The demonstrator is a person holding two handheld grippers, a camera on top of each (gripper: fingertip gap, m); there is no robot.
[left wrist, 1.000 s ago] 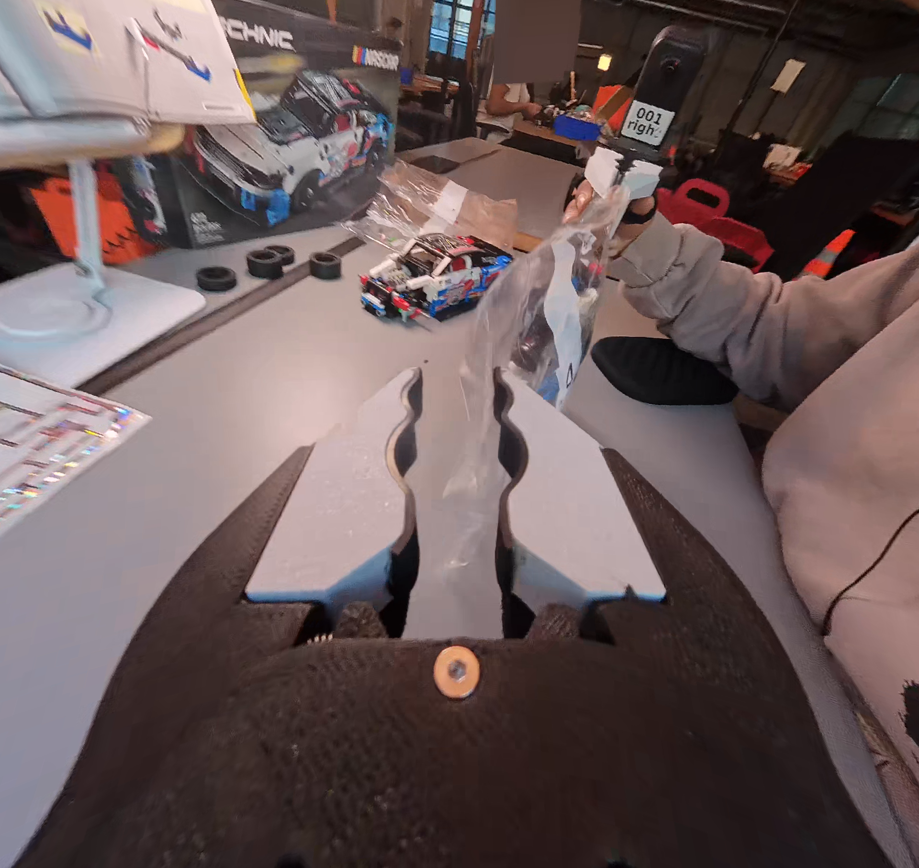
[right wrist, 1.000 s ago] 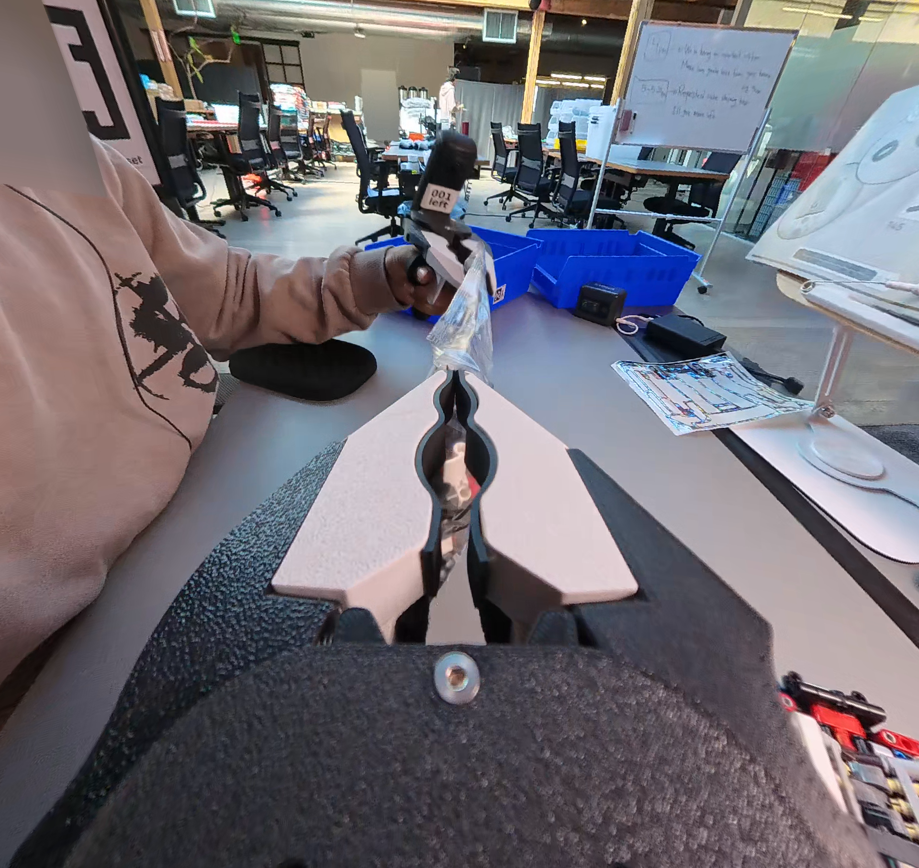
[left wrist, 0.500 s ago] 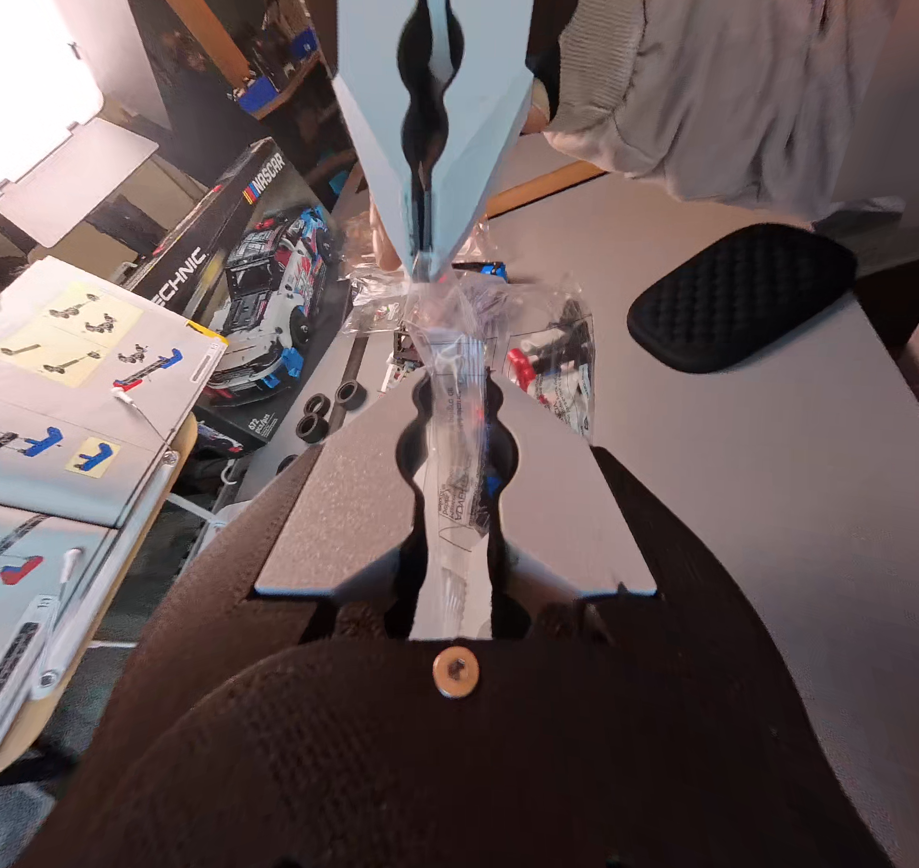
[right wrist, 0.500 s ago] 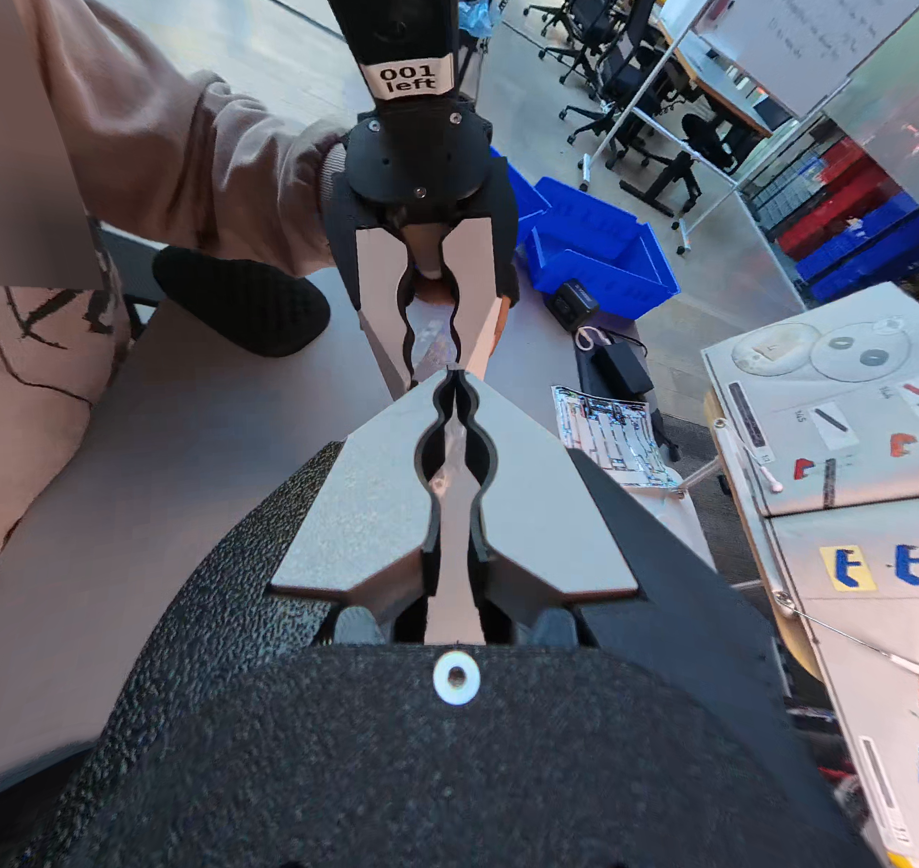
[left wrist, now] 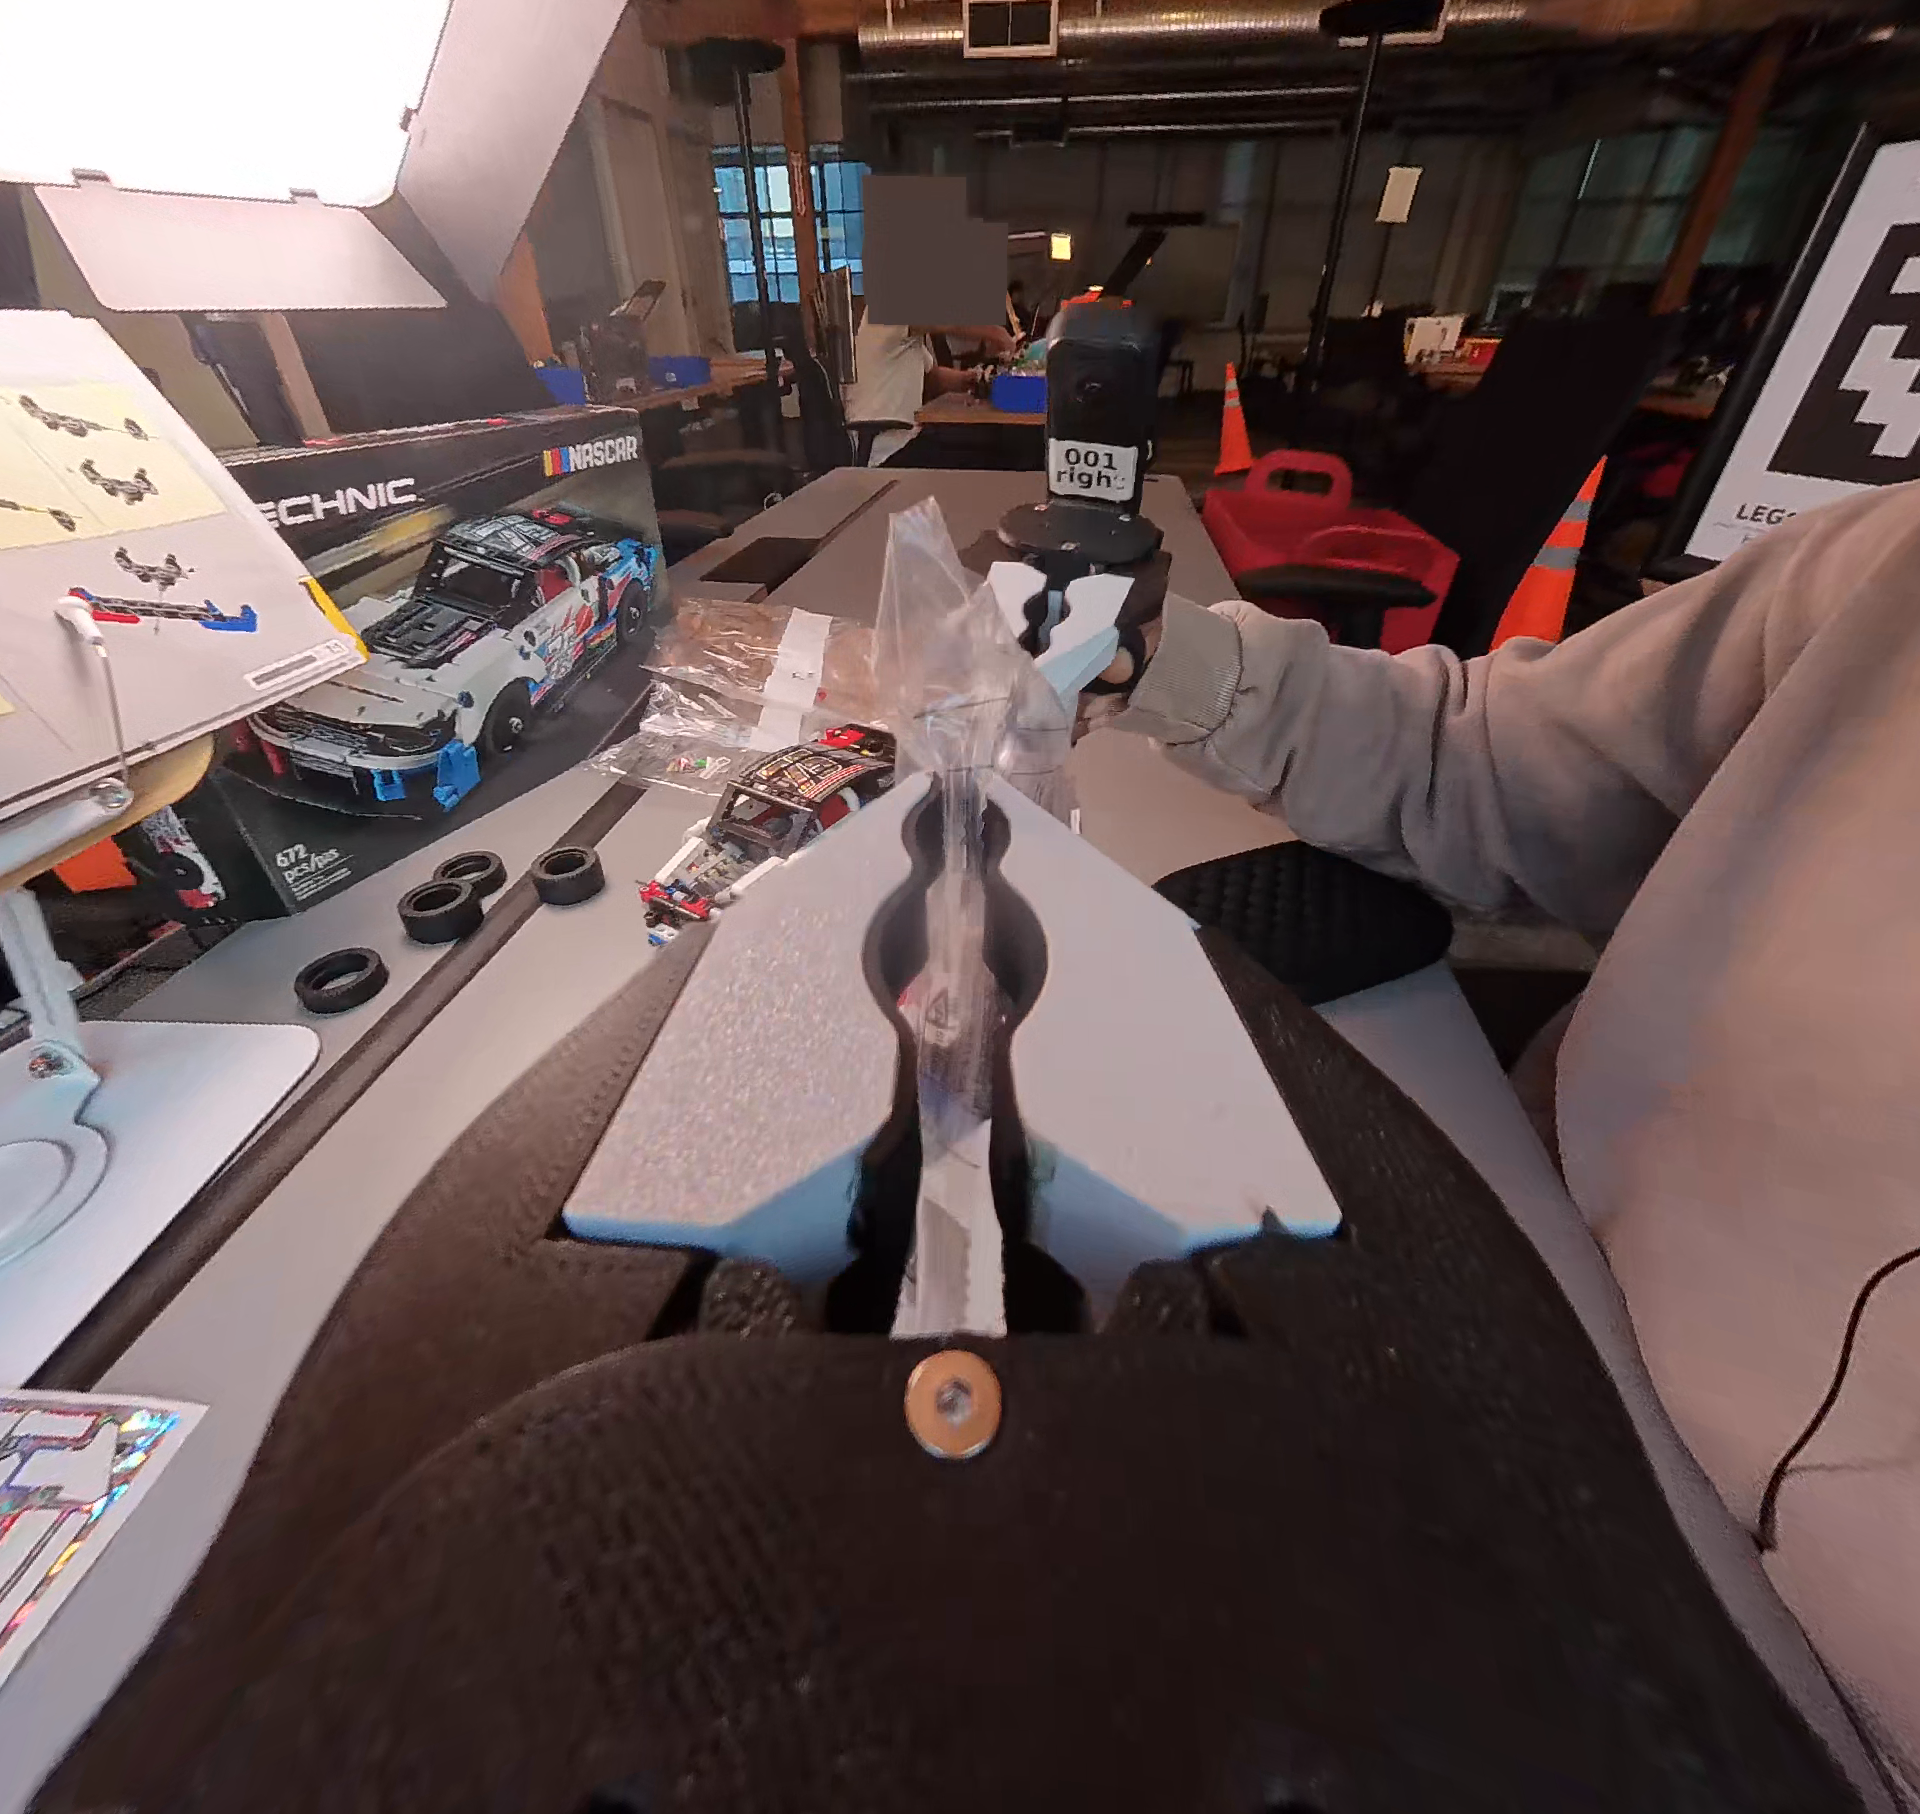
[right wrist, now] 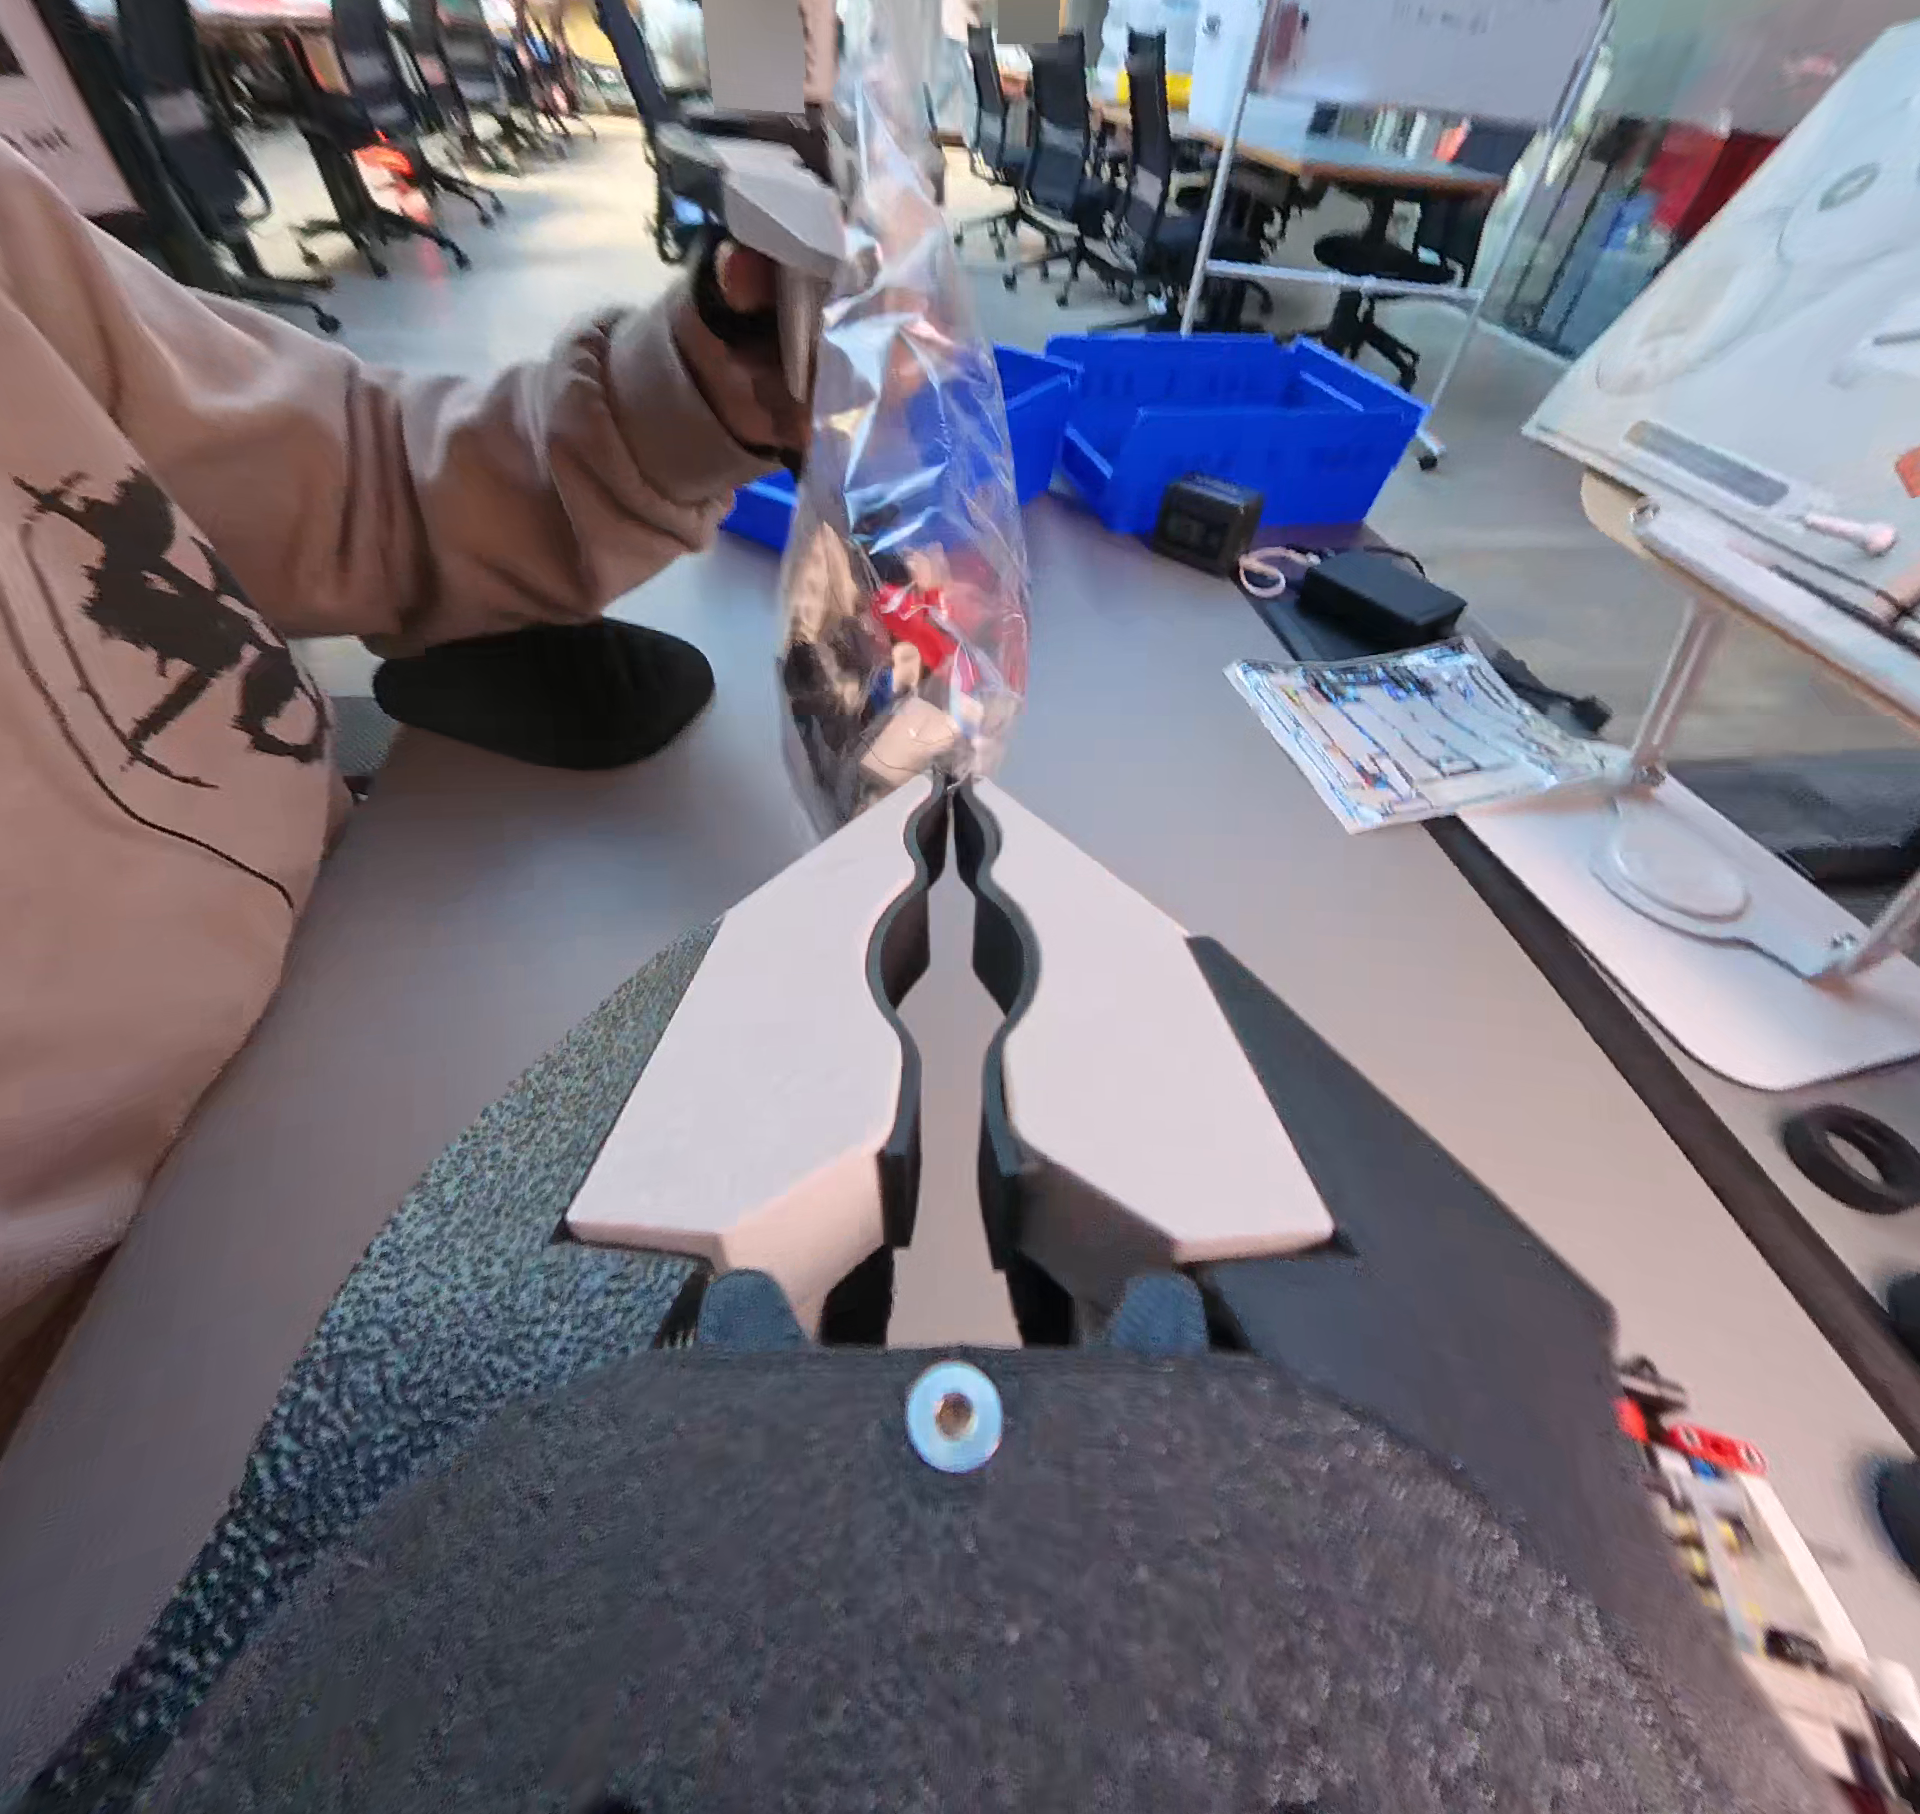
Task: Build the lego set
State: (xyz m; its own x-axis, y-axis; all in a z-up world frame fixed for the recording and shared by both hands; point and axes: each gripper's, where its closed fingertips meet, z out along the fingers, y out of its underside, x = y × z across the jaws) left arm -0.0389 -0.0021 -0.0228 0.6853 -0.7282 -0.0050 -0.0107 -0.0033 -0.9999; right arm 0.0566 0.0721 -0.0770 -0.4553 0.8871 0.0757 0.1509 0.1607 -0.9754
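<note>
Clear parts bag held taut between both grippers above the grey surface [left wrist: 312,1193].

From left to right, the set box [left wrist: 436,621], four loose tyres [left wrist: 442,910] and the part-built car [left wrist: 774,829] lay on the surface. The left gripper [left wrist: 961,808] was clamped on one end of the parts bag [right wrist: 904,559]. The right gripper [right wrist: 951,793] pinched the bag's opposite end at its fingertips, holding the bag off the surface.
</note>
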